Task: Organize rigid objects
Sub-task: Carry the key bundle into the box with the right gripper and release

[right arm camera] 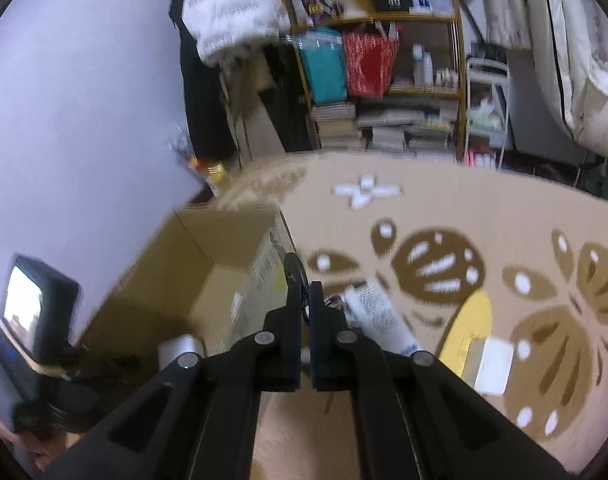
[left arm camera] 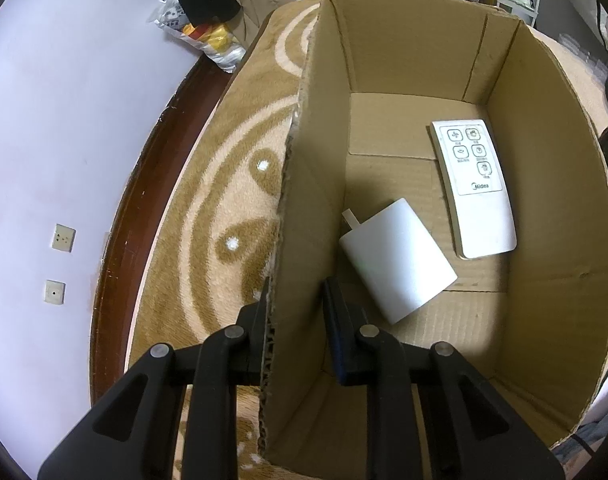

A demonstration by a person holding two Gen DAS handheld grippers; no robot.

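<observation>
In the left wrist view my left gripper (left arm camera: 298, 306) is shut on the near left wall of an open cardboard box (left arm camera: 304, 184), one finger outside and one inside. On the box floor lie a white remote control (left arm camera: 478, 192) and a white plug adapter (left arm camera: 396, 260). In the blurred right wrist view my right gripper (right arm camera: 304, 286) is shut on a thin black corded object (right arm camera: 294, 268), whose round end pokes out past the fingertips, above the patterned blanket. The cardboard box (right arm camera: 208, 256) stands just left of that gripper.
On the brown and beige blanket (right arm camera: 444, 216) lie a white tube (right arm camera: 378, 314), a yellow disc (right arm camera: 470, 328), a white block (right arm camera: 494, 364) and small white pieces (right arm camera: 366, 192). A crowded shelf (right arm camera: 384, 80) stands behind. A pale wall (left arm camera: 64, 120) and a dark wooden edge (left arm camera: 152, 184) lie to the left.
</observation>
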